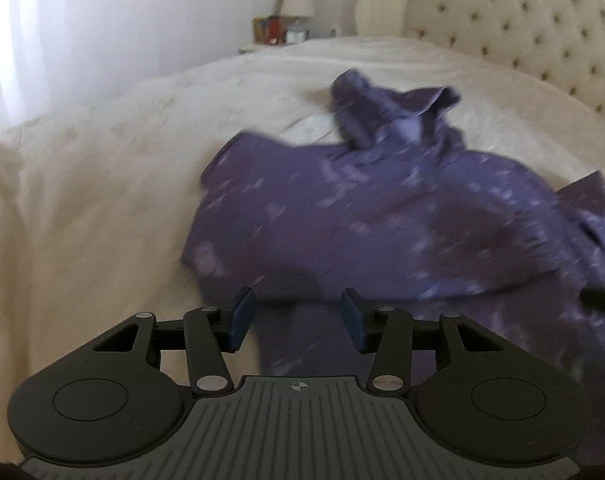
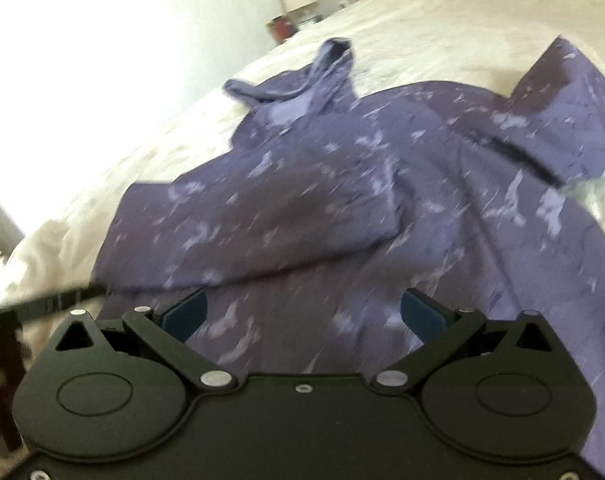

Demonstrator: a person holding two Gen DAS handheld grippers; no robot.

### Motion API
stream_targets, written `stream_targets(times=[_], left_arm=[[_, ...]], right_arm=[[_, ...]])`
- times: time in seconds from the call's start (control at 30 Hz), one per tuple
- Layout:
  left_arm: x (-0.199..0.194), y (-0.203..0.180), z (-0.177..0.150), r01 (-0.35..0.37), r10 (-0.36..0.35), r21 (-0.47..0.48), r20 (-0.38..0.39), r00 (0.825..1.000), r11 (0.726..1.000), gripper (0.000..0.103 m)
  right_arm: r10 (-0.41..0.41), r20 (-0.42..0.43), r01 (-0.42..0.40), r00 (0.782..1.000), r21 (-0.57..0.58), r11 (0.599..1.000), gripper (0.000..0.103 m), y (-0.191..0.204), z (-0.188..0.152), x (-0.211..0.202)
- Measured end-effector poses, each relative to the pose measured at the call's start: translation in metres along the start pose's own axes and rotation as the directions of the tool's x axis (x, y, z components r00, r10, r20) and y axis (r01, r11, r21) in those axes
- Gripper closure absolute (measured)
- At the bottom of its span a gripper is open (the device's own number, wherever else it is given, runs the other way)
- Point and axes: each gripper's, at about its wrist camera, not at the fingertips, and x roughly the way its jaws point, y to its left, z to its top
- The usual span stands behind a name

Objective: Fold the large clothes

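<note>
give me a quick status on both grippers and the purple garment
Left gripper open, empty, over the near edge of the purple garment. Right gripper open, empty, above the cloth. Garment rumpled on the white bed, partly folded over. Nothing in the way.

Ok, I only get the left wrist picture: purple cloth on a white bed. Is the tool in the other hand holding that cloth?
Observer: No. The right gripper has its fingers spread wide over the purple garment, with nothing pinched between them.
Operator: And does the cloth carry on past the right edge of my picture?
Observer: Yes. A broad pointed flap of it spreads out to the right, lying on the bed.
</note>
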Motion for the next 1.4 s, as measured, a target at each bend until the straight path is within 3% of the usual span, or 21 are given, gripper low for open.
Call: stream_targets(times=[0.17,0.3,0.53,0.6,0.63,0.67,0.7,0.77,0.83,0.97,1.03,1.17,1.33,1.4], left_arm=[[0.029,0.014,-0.010,0.024,-0.025,-0.027,-0.036,0.999,0.999,0.056],[0.036,0.020,-0.020,0.056,-0.056,-0.031,0.005,0.998,0.998,0.052],[0.043,0.039,-0.021,0.122,-0.114,-0.124,0.071,0.991,0.985,0.048],[0.044,0.040,-0.015,0.114,-0.104,-0.128,0.085,0.991,0.985,0.048],[0.043,0.041,-0.014,0.111,-0.099,-0.134,0.094,0.991,0.985,0.048],[0.042,0.043,-0.013,0.112,-0.098,-0.141,0.101,0.990,0.984,0.048],[0.043,0.043,-0.013,0.113,-0.099,-0.146,0.101,0.990,0.983,0.048],[0.039,0.043,-0.014,0.108,-0.093,-0.148,0.106,0.990,0.983,0.048],[0.035,0.040,-0.014,0.096,-0.081,-0.128,0.120,0.989,0.987,0.049],[0.025,0.033,-0.015,0.063,-0.048,-0.084,0.167,0.985,0.994,0.049],[0.020,0.031,-0.015,0.049,-0.037,-0.058,0.193,0.981,0.997,0.049],[0.013,0.034,-0.013,0.032,-0.017,-0.059,0.235,0.972,0.998,0.049],[0.003,0.045,-0.011,0.064,-0.028,-0.109,0.302,0.953,0.992,0.048],[0.003,0.043,-0.010,0.075,-0.037,-0.108,0.323,0.946,0.991,0.048]], right_arm=[[-0.026,-0.028,0.029,0.999,0.092,0.995,0.000,-0.017,0.022,0.023],[-0.021,-0.042,0.027,0.999,0.155,0.988,0.000,-0.025,0.031,0.044],[-0.033,-0.032,0.037,0.999,0.114,0.993,0.001,-0.018,0.037,0.070],[-0.078,-0.028,0.080,0.997,0.077,0.994,0.021,-0.012,0.038,0.073],[-0.123,-0.024,0.124,0.992,0.049,0.991,0.044,-0.008,0.039,0.073],[-0.161,-0.023,0.162,0.987,0.019,0.987,0.054,-0.005,0.041,0.073],[-0.172,-0.024,0.172,0.985,-0.002,0.985,0.055,-0.002,0.043,0.072],[-0.176,0.000,0.176,0.984,-0.041,0.984,0.075,0.005,0.050,0.065],[-0.156,0.042,0.160,0.987,-0.095,0.983,0.082,0.015,0.060,0.052],[-0.062,0.134,0.084,0.989,-0.164,0.983,0.084,0.035,0.086,0.016],[-0.053,0.166,0.080,0.985,-0.161,0.984,0.084,0.035,0.097,0.001],[-0.136,0.188,0.164,0.973,-0.141,0.976,0.085,0.020,0.108,-0.008],[-0.290,0.076,0.298,0.954,-0.149,0.943,0.084,-0.010,0.096,0.020],[-0.304,0.042,0.307,0.952,-0.155,0.939,0.084,-0.018,0.085,0.029]])
